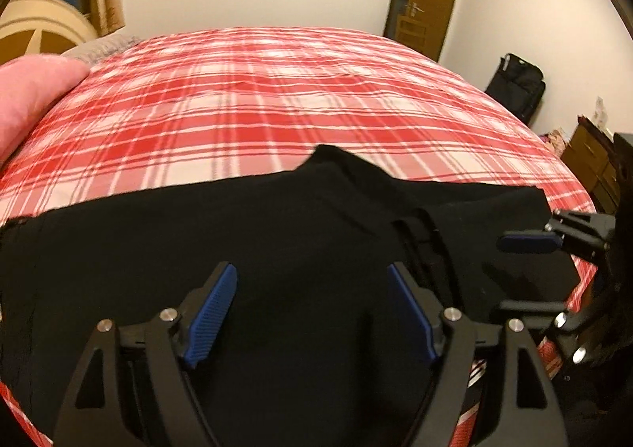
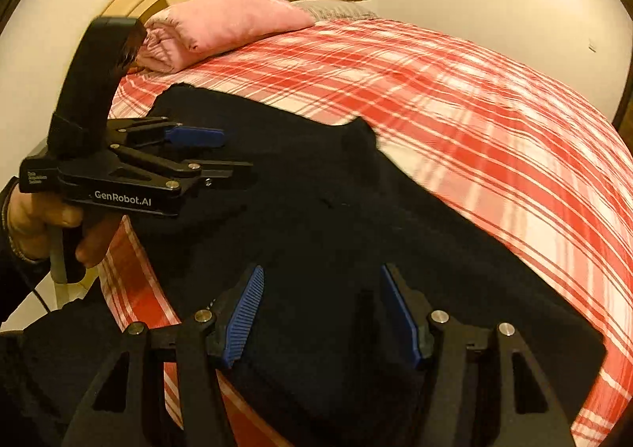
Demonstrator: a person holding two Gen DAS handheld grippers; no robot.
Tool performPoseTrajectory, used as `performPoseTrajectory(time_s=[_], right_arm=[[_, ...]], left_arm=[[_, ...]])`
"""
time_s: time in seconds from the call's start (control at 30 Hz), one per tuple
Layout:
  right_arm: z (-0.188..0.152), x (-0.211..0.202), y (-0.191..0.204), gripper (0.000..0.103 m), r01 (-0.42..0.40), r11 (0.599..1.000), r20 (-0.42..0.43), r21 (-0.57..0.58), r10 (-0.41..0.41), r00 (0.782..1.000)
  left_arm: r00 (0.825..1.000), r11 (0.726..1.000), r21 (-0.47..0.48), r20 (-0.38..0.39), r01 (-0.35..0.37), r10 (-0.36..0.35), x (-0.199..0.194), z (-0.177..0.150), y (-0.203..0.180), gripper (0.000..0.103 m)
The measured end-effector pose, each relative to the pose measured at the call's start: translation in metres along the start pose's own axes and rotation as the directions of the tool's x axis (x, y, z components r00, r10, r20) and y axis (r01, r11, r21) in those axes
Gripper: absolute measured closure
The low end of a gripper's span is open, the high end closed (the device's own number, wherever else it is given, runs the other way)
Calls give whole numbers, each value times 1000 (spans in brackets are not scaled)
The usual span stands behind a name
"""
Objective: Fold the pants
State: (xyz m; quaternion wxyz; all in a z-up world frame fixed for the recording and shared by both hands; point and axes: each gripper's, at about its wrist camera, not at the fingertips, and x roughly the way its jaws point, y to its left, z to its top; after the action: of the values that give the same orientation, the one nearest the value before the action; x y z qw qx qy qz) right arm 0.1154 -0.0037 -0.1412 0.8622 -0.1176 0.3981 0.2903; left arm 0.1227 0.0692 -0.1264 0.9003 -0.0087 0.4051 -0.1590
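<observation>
Blue ribbed pads line both claws, and both stand wide open with nothing between the pads. Seen from its own camera, the left claw [image 1: 312, 312] hovers low over the black pants [image 1: 237, 249], with dark cloth filling the gap between its pads; whether it touches the fabric cannot be told. The right claw [image 2: 320, 312] hovers the same way over its own stretch of the pants [image 2: 356, 229], near the edge of the bed closest to the person. Each camera also catches the other claw from the side, gaping and empty above the cloth, and a hand [image 2: 43, 225] grips the left tool's handle. The pants lie flat along that near edge of the bed, their long axis running side to side, across the direction both claws point. The left claw sits over the end towards the pink pillow [image 2: 221, 27] and headboard, the right claw over the opposite end, where straps or loops bunch up. A raised point of cloth, perhaps the crotch, juts away from the claws onto the red plaid bedspread [image 1: 277, 98]. Judging from this, each claw is nearest its own end, so bringing one end across to the other seems the likely fold.
</observation>
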Motion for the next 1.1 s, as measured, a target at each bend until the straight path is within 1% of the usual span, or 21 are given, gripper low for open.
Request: performPoseTrajectory(time_s=[0.13,0.23,0.33,0.47,0.57,0.63,0.67,0.7,0.8,0.87,0.93,1.0,1.1], right_arm=[[3,12,17,41,-34,999,-14,-18,34,999],[-2,26,27,41,-35,999,-56,-36,33,998],[-10,28,36,39,14,996,-25,-83,-16,1000],[-14,29,40,39,35,996,-8,-86,-36,999],[-15,30,38,38,30,996,2,-80,-30,1000],[-16,30,38,38,32,996,8,-84,-31,999],[-15,31,38,37,31,996,9,-82,-30,1000],[-15,31,38,34,29,996,8,-81,-28,1000],[-14,34,43,27,39,994,6,-98,-39,999],[-14,35,43,25,43,995,5,-95,-43,999],[-11,36,42,24,39,996,3,-79,-38,999],[-12,35,40,24,37,997,9,-71,-37,999],[-8,37,36,24,42,998,24,-52,-41,999]], left_arm=[[1000,1000,-11,1,-2,2,-2,-4,10,23],[1000,1000,-9,1,1,-1,-2,-6,14,23],[1000,1000,-13,4,-3,3,-2,-7,18,23],[1000,1000,-18,7,-14,14,-4,-7,24,23],[999,999,-7,10,-41,41,-10,-6,29,23],[997,997,6,17,-73,73,-18,-7,37,23],[995,996,9,18,-94,94,-22,-8,43,23],[993,994,7,17,-113,113,-25,-9,50,23],[983,983,-19,16,-181,182,-37,-13,78,23],[970,970,-40,38,-239,241,-52,-15,99,23],[949,950,-73,65,-304,309,-68,-19,124,23],[941,939,-112,56,-326,333,-75,-23,146,22],[931,920,-160,19,-358,365,-75,-33,175,22]])
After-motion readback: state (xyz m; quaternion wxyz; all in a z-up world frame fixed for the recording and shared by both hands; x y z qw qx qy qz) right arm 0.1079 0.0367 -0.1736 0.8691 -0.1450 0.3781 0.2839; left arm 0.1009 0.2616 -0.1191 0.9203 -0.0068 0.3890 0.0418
